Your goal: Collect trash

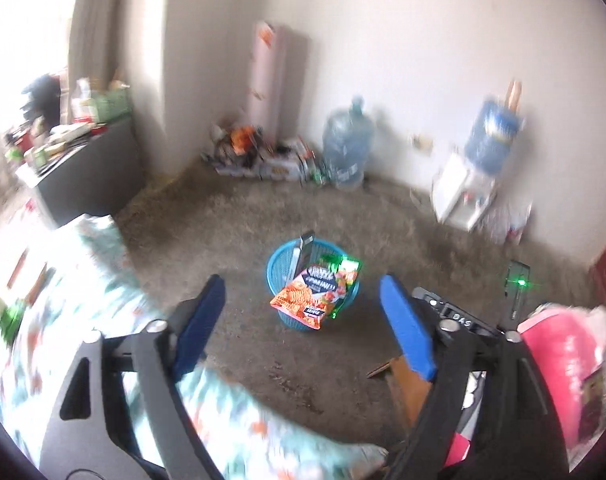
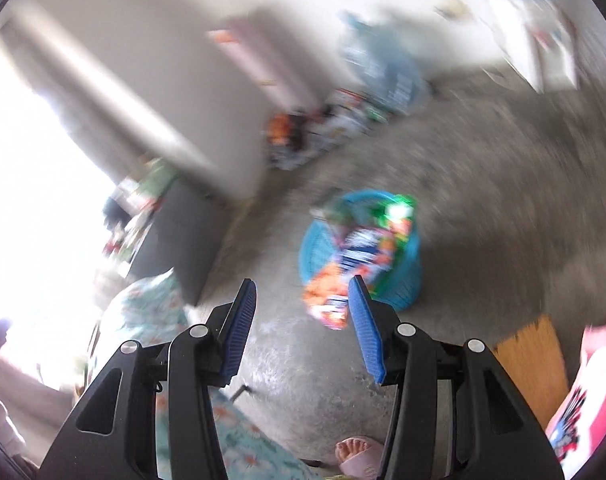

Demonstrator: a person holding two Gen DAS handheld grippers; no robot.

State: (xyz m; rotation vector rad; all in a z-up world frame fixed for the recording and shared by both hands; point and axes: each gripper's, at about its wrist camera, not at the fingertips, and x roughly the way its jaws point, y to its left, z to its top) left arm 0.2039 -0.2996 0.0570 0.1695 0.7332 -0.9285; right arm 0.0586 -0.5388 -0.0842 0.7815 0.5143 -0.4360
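A blue plastic basket (image 1: 283, 268) stands on the grey carpet, filled with wrappers. An orange snack bag (image 1: 307, 300) hangs over its front rim, with a green packet (image 1: 349, 270) and a dark carton (image 1: 305, 246) behind it. My left gripper (image 1: 301, 280) hovers above and short of the basket, open, with nothing between its blue pads. The right wrist view is blurred. In it the basket (image 2: 399, 292) and the orange bag (image 2: 327, 296) lie beyond my right gripper (image 2: 303, 280), whose jaws stand apart and hold nothing.
A water jug (image 1: 347, 148), a white dispenser (image 1: 475, 176) and a clutter pile (image 1: 259, 152) line the far wall. A dark cabinet (image 1: 91, 176) and a floral sheet (image 1: 83, 280) are on the left. A person's slippered foot (image 2: 355, 454) and a wooden board (image 2: 535, 364) are close by.
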